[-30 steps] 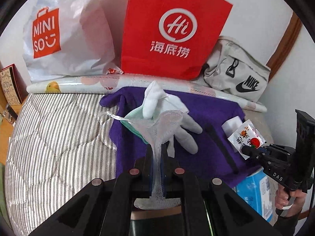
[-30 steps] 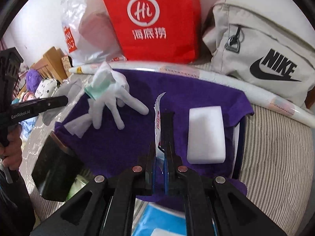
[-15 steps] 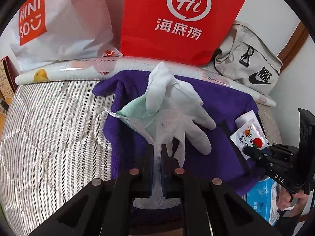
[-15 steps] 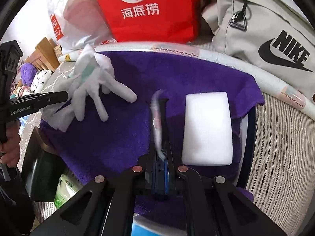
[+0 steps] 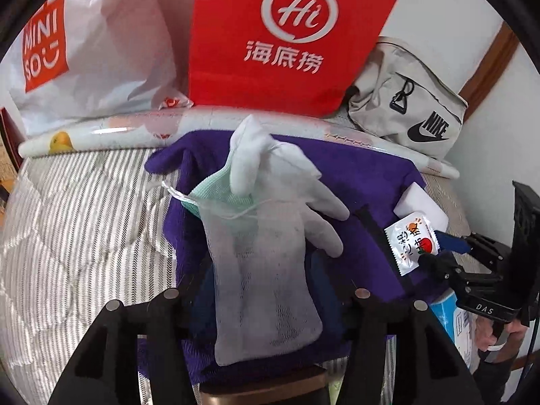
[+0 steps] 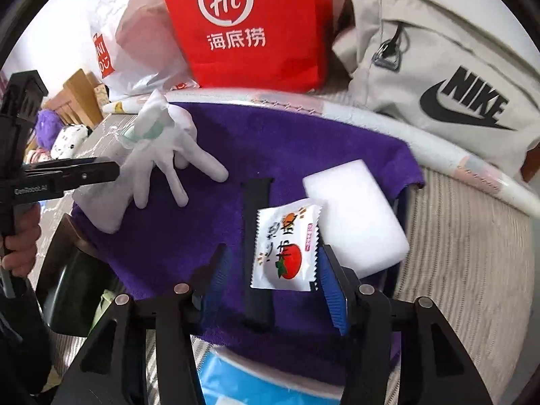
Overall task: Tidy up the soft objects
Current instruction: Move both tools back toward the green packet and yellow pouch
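Note:
A purple towel (image 5: 364, 175) lies on the striped bed, also in the right wrist view (image 6: 290, 141). A white mesh pouch (image 5: 263, 270) lies on it between the spread jaws of my open left gripper (image 5: 266, 290), next to a white glove (image 5: 290, 182) with a green cuff. My open right gripper (image 6: 273, 270) has its jaws spread around a white snack packet (image 6: 287, 246) with a tomato print, which lies on the towel over a black strap (image 6: 256, 236). A white sponge (image 6: 357, 216) lies just right of the packet. The glove shows at left in that view (image 6: 168, 155).
A red paper bag (image 5: 287, 33), a white Miniso bag (image 5: 84, 47) and a beige Nike bag (image 5: 415, 111) stand at the back behind a rolled mat (image 5: 111, 131). A blue pack (image 6: 236, 378) sits below the towel's front edge. Striped bedding (image 5: 77, 229) lies left.
Both grippers have opened. The mesh pouch has dropped flat onto the towel beside the glove, and the snack packet has dropped flat onto the towel beside the sponge.

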Tool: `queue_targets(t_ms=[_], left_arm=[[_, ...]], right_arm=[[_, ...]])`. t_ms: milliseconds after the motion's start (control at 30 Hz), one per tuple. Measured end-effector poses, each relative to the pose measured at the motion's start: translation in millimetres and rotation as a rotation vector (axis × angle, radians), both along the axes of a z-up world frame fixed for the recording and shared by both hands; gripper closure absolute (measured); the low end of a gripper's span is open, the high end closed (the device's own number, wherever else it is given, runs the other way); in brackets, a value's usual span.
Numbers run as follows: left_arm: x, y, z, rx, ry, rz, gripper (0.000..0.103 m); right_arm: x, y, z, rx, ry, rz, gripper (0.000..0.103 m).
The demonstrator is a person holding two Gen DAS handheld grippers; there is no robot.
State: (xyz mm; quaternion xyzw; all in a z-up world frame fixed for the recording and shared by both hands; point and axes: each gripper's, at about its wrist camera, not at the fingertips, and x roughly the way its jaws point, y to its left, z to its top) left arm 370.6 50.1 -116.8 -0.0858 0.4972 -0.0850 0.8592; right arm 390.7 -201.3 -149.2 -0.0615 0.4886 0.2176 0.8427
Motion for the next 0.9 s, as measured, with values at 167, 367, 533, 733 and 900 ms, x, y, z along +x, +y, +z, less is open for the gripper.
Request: queue_targets(t_ms=[167,367,533,733,900], left_arm=[[-9,-4,13,0.030,-0.026,0.001,0.050],[-32,-5,31,0.066,-0.091,0.016,0.050],[-56,-2,46,0.061,-0.122,0.030,0.050],[-93,-6,56,0.039,-0.117,0.006,0.050],[-129,-14,57,0.053,-0.127,-0.012,0.050]], right_arm=[[-13,-2,13,-0.034,-0.054,-0.024,0.050],[-33,-15,26,-0.019,-0.112,-0.086,0.050],[-57,-25,38,0.004,-0.141,-0.132,0.050],[-93,-28,42,0.043,-0.098,-0.119,0.050],[-134,-21,41,0.048,-0.059,-0.094,0.050]])
